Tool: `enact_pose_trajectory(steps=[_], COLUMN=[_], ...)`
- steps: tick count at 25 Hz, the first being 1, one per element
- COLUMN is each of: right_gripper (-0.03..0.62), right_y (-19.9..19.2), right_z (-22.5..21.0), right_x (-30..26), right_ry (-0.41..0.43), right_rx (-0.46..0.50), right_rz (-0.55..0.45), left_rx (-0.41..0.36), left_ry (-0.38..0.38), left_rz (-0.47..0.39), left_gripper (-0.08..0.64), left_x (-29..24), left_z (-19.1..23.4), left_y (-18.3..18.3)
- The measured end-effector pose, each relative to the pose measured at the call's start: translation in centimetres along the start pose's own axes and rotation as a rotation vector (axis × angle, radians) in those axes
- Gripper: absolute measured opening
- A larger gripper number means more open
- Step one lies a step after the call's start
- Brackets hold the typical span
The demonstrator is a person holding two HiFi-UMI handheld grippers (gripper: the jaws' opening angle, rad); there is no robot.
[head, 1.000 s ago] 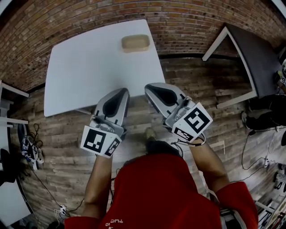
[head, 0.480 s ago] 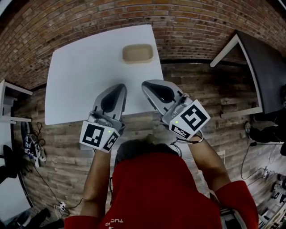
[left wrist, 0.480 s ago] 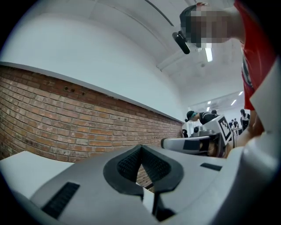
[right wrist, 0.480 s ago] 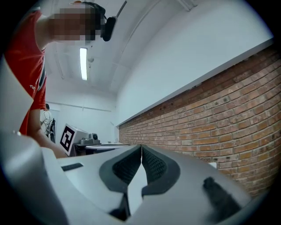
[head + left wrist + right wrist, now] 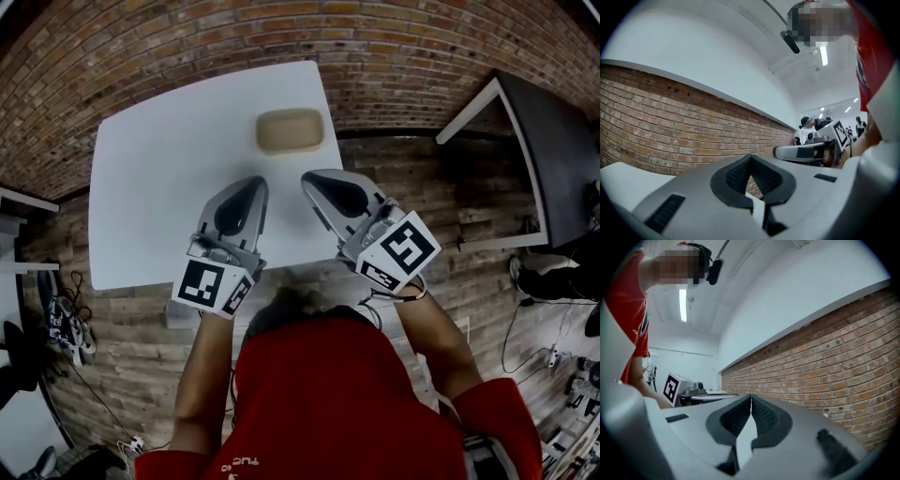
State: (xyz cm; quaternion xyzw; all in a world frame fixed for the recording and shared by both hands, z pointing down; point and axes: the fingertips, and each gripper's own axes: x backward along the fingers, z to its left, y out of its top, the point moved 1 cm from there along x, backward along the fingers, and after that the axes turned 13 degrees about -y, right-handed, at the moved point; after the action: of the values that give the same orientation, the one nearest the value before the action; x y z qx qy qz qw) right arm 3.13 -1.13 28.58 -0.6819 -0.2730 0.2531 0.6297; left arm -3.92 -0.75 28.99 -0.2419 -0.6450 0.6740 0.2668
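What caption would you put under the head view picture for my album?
Left gripper and right gripper, both shut, point toward a tan container on a white table.

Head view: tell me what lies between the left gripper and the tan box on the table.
Only bare white table. In the head view the left gripper, jaws together, is short of the tan box, and nothing lies between them.

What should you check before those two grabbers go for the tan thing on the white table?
1. Left gripper empty: ok, jaws together on nothing.
2. Right gripper empty: ok, same.
3. Jaws open enough to grab: not ok, both shut.
4. Is the tan thing in plain sight on the white table: ok.
5. Is the tan thing hollow or solid: cannot tell.
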Motion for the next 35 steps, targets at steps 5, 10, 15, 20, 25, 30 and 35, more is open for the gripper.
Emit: enact_pose_trajectory(steps=[5,10,15,20,25,30,35], right_gripper=[0.031,0.031,0.031,0.032,0.032,0.034,0.035], right_y=[-0.8,-1.3,-2.0,-3.8,-5.1,-5.8,-6.8], right_z=[-1.7,-3.1,-4.6,-6.7,-8.3,-10.2,-11.5], right_x=[-3.4,-6.6,-8.5,-9.2,-10.1,-11.4,-12.0], right_ry=[-0.036,-0.082,-0.118,-0.135,-0.119,-0.092,-0.028], right_rx=[0.002,-0.001,0.015,0.031,0.055,0.097,0.147], right_rz=[0.016,0.025,0.044,0.098,0.137,0.167,0.217], left_rx=[-0.013,-0.011,-0.013,-0.039,-0.04,-0.046,-0.08], left_ry=[-0.037,-0.077,-0.123,-0.15,-0.144,-0.18,-0.248], left_rz=[0.018,0.029,0.041,0.084,0.125,0.158,0.216], left_gripper=[0.013,0.012,0.012,0.014,0.014,0.015,0.024], left_x=[-1.4,-2.5,-4.0,-5.6,-6.7,-8.0,-9.3], left_z=[3.5,7.0,9.3,10.8,12.8,14.5,14.9], left_y=[-0.8,-1.5,-2.3,-3.9,-5.8,-7.2,-8.7])
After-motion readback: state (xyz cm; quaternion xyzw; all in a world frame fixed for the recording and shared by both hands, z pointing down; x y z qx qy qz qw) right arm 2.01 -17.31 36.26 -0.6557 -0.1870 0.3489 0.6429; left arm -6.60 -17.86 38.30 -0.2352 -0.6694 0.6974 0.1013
